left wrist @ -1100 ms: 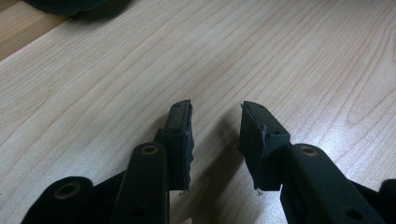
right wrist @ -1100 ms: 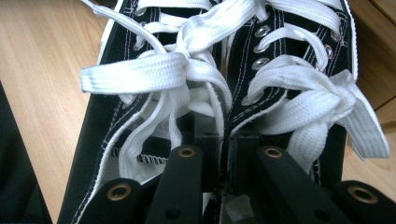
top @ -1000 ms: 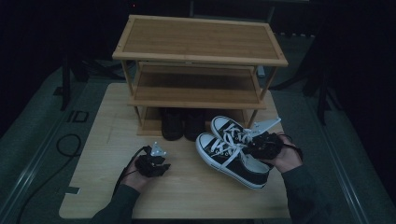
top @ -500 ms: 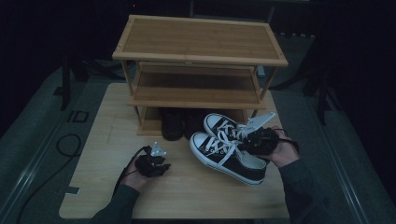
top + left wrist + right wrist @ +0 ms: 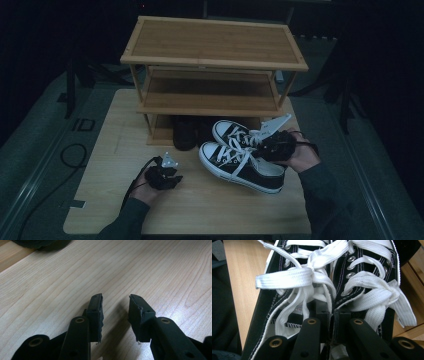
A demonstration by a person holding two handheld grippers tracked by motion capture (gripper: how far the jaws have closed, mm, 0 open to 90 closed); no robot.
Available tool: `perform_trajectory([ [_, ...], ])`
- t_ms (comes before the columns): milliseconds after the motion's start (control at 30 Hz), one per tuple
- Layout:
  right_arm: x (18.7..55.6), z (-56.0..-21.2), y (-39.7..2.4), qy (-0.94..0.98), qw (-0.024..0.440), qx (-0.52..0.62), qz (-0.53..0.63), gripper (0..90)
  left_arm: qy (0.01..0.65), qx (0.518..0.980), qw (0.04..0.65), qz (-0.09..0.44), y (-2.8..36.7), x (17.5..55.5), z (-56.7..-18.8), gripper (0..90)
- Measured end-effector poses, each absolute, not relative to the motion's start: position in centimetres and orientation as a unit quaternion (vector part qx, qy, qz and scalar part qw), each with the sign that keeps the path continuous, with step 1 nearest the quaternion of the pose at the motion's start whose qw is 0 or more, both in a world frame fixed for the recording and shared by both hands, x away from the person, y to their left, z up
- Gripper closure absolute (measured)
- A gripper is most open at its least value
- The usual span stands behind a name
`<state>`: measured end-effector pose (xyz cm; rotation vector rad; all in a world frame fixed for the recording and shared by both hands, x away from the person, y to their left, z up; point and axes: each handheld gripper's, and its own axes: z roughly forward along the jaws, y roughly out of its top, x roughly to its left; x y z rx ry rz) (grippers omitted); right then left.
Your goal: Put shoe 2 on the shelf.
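The right gripper (image 5: 333, 315) has its jaws pinched together on the inner collars of a pair of black sneakers (image 5: 240, 155), one collar edge from each shoe squeezed between the pads so both shoes travel as one bundle (white laces spill over either side of the jaws in the right gripper view). From the high view that right gripper (image 5: 274, 146) sits at the heel end of the pair, toes pointing toward the person's left, with the shoes over the wooden table (image 5: 210, 200) just in front of the bamboo shoe rack (image 5: 212, 75). Whether the soles touch the board or hang just clear of it I cannot tell.

The left gripper (image 5: 115, 307) has its jaws parted with nothing between them, only bare wood grain beneath; in the high view it rests near the table's front-left part (image 5: 162, 175), well apart from the shoes.

My reading: the step in hand is carrying the gripped pair toward the rack. Another dark pair of shoes (image 5: 187, 132) already sits on the lowest level, so the next move likely calls for lifting the sneakers to an open shelf (image 5: 210, 100), keeping them level so neither collar slips from the pinch, sliding them toes-first or sideways under the top board, then letting go
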<state>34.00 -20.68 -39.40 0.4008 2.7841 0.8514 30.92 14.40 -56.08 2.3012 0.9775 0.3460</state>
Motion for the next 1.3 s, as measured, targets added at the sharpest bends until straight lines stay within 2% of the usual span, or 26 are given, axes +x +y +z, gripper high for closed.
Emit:
perform_trajectory([
  [1300, 34.0, -35.9, -19.3, 0.939, 0.099, 0.069, 0.321, 84.9, 0.367, 0.869, 0.306, 0.131, 14.3, 30.9, -56.1, 64.3],
])
